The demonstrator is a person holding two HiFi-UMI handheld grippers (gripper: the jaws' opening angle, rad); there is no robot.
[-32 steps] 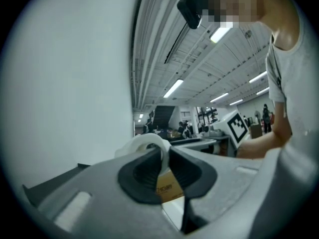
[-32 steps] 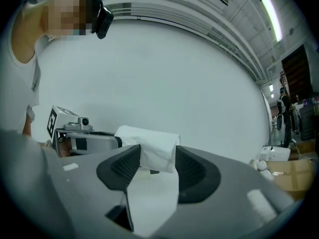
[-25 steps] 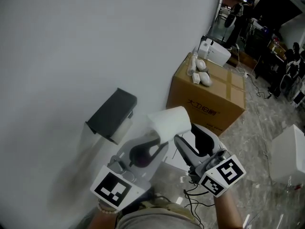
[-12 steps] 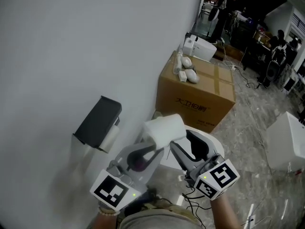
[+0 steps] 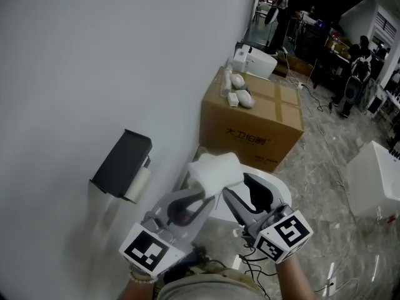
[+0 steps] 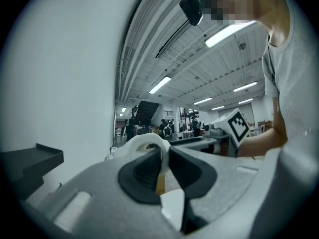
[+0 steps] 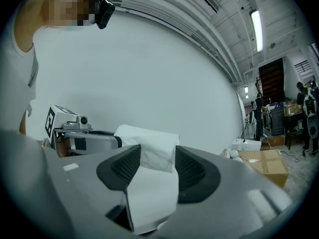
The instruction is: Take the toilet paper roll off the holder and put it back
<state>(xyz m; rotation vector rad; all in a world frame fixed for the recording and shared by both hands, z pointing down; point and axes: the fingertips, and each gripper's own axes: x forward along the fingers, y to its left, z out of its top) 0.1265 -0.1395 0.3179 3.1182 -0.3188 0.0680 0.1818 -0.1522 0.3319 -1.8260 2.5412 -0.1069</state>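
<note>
Overhead down, two level close-ups, shared roll (image 5: 215,169)

Cardboard box (image 5: 253,124) by the wall (image 5: 94,55) (small white items (image 5: 236,91) on top)

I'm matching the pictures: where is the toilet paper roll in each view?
Head view: toilet paper roll lower centre.
Left gripper view: roll centre, rim between the jaws.
Right gripper view: roll centre, between the jaws.
Shared landmark: the white wall.

The roll (image 5: 215,169) is soft paper, the holder (image 5: 120,162) matt black, the box (image 5: 251,125) plain brown cardboard.
</note>
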